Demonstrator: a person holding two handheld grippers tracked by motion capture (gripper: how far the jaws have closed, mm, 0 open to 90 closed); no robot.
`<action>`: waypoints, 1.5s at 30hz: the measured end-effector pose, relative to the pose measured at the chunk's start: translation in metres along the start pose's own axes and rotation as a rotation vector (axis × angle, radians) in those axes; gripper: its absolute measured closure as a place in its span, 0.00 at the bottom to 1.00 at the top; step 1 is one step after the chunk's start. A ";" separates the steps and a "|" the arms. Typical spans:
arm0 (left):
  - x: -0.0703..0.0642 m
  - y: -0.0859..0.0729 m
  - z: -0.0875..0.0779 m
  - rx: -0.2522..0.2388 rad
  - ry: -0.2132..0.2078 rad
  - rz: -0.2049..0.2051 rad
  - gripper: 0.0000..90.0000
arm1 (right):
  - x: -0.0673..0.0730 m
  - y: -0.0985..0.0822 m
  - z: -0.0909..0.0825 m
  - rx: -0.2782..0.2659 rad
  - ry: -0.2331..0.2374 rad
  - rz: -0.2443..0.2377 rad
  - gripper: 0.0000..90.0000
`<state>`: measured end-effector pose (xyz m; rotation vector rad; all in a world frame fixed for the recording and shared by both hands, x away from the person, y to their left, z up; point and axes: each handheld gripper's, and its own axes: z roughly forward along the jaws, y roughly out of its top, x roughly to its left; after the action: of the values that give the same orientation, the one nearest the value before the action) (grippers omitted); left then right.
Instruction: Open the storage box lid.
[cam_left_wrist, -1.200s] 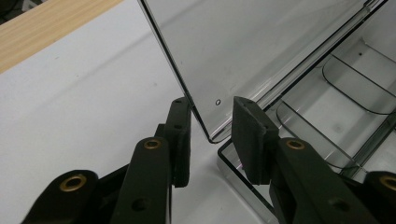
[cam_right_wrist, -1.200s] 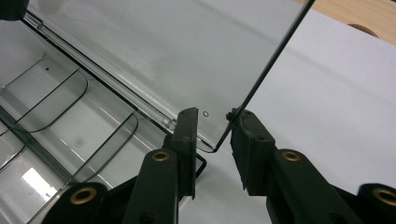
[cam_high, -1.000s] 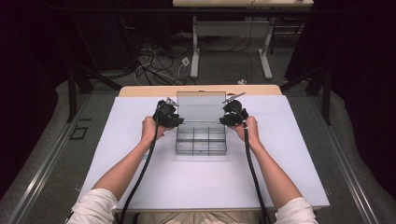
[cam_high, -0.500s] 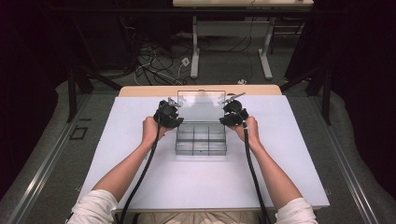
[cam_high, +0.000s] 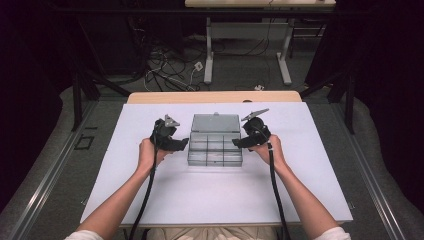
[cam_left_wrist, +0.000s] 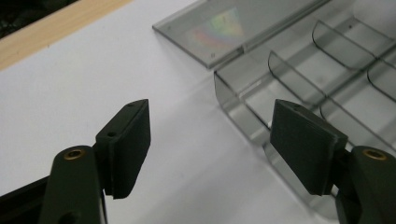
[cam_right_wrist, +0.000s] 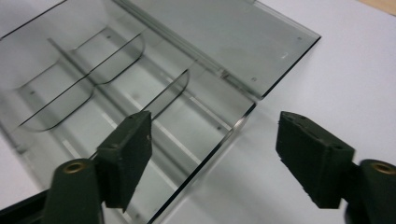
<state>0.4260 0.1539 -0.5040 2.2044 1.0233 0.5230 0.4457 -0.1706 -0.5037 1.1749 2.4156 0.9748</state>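
Two black claws flank a clear grey plastic compartment box (cam_high: 215, 146) that lies on the white table top (cam_high: 300, 200), its flat lid (cam_high: 216, 123) folded open on the far side. The left gripper (cam_high: 179, 144) sits just beside the box's left wall, the right gripper (cam_high: 241, 142) just beside its right wall. Both claws have just been opening and now stand released, pads (cam_left_wrist: 133, 140) apart, with nothing pinched between them (cam_right_wrist: 219, 158).
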 end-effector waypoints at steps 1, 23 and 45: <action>0.001 -0.004 -0.002 0.004 0.001 -0.001 0.29 | 0.001 -0.002 -0.002 -0.010 0.012 -0.012 0.25; 0.003 -0.065 -0.039 0.048 0.005 0.012 0.05 | 0.025 -0.063 -0.044 -0.071 0.095 -0.039 0.05; 0.013 -0.083 -0.056 0.049 0.038 -0.047 0.00 | 0.039 -0.105 -0.061 -0.059 0.099 -0.045 0.00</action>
<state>0.3578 0.2263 -0.5213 2.2159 1.1158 0.5255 0.3283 -0.2145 -0.5292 1.0720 2.4596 1.1069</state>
